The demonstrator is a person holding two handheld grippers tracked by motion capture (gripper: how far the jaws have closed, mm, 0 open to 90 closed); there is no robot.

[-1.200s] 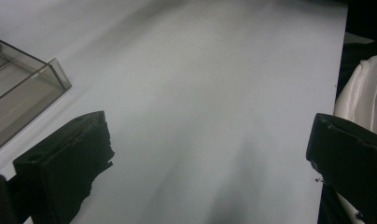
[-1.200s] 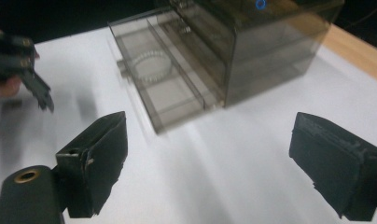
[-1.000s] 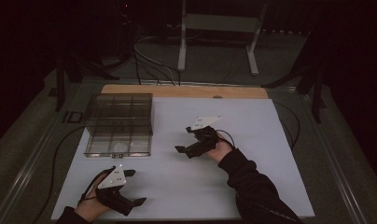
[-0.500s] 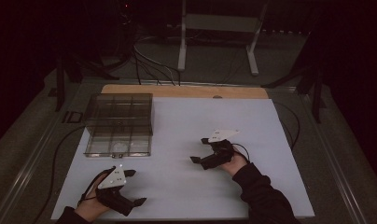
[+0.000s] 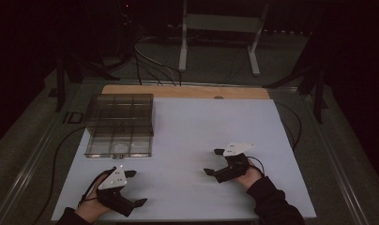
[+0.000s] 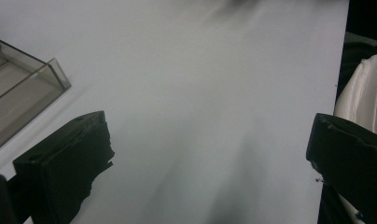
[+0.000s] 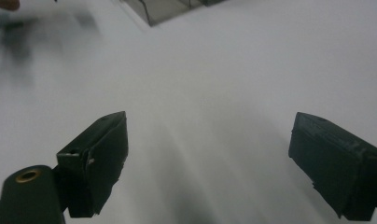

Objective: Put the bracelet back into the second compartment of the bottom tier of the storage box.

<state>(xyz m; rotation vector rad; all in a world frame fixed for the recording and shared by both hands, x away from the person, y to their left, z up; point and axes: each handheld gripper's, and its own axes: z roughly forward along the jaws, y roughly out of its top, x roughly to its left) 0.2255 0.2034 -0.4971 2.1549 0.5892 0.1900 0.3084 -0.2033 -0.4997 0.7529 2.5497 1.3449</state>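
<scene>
A clear plastic compartment box (image 5: pixel 119 124) with a shut lid sits at the left rear of the white table top (image 5: pixel 201 126). My left gripper (image 5: pixel 135 188) rests near the front left edge, a hand's width in front of the box, open with nothing between its jaws. My right gripper (image 5: pixel 214 161) lies at the front right, also open and empty, pointing left. In the left gripper view the gripper (image 6: pixel 207 158) faces bare white surface, with a corner of the box (image 6: pixel 18 88) at the left. The right gripper view has the gripper (image 7: pixel 214 158) over blurred white surface, the box (image 7: pixel 168 7) far ahead.
A wooden strip (image 5: pixel 185 91) runs along the table's far edge. Cables (image 5: pixel 61 150) trail over the grey floor on both sides, and a metal stand (image 5: pixel 216 28) is behind the table. Something white (image 6: pixel 364 88) lies past the table edge in the left gripper view.
My right gripper has drawn back from the table's middle toward the front right, staying open. The left gripper and the box have not moved.
</scene>
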